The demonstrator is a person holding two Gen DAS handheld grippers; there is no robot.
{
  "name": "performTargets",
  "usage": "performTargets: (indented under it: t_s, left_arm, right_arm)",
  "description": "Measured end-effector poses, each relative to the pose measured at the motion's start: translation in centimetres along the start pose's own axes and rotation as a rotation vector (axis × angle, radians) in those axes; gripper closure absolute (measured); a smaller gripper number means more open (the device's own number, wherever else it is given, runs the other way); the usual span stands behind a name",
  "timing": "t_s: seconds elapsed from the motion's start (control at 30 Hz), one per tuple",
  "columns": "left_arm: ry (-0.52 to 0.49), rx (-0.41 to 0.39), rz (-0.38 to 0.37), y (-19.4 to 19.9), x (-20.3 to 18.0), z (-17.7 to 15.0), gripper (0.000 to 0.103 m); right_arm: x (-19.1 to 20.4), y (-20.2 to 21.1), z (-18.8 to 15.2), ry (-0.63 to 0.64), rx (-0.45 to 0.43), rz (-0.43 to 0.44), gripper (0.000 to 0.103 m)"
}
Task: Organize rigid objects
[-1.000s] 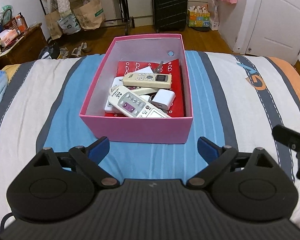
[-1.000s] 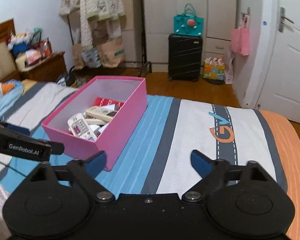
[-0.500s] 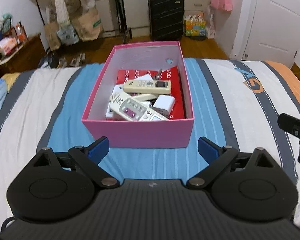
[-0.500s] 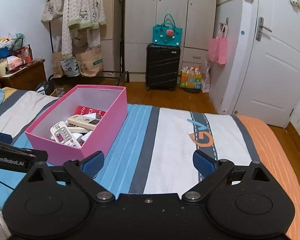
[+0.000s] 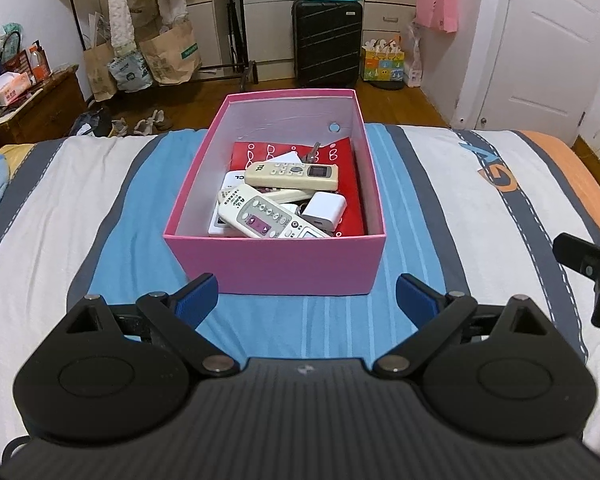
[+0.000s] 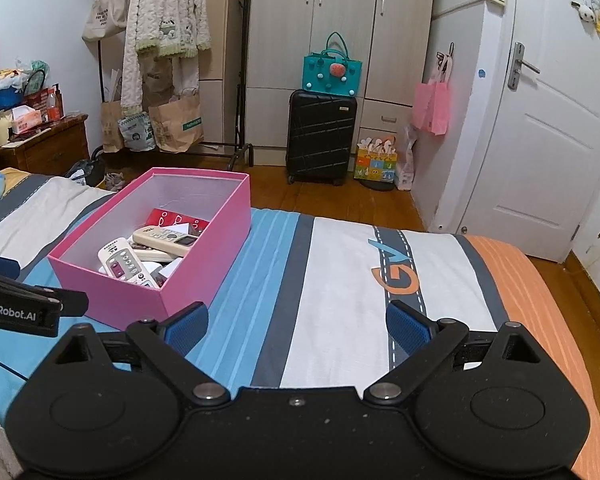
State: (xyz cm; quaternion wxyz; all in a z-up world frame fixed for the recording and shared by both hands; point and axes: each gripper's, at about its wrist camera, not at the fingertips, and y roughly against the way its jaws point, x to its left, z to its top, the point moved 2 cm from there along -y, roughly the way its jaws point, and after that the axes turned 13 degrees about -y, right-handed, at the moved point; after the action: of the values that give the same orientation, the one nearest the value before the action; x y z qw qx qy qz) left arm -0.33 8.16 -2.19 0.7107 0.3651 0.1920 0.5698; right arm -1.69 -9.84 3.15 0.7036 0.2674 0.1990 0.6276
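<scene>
Both tools are spread wide and hold nothing: the left gripper (image 5: 306, 294) hangs over the striped bedspread (image 5: 100, 208), the right gripper (image 6: 296, 326) likewise. At twelve o'clock from the left one sits the pink box (image 5: 276, 264), already holding remotes (image 5: 260, 220) and a white charger (image 5: 324, 212). Sorting looks finished, or paused; any next move calls for finding a loose item. Compared with a second ago, both cameras have tilted upward, showing more wardrobe (image 6: 320, 20).
</scene>
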Motion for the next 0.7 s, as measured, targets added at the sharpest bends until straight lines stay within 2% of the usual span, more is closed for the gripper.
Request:
performTargets:
  t_s: [0.4, 0.7]
  left_arm:
    - [0.035, 0.046, 0.010, -0.51, 0.85, -0.76, 0.006]
    - [0.001, 0.037, 0.019, -0.46, 0.20, -0.49, 0.006]
  right_arm:
    - [0.56, 0.03, -0.50, 0.016, -0.002, -0.011, 0.006]
    - [0.53, -0.50, -1.00, 0.004, 0.024, -0.020, 0.006]
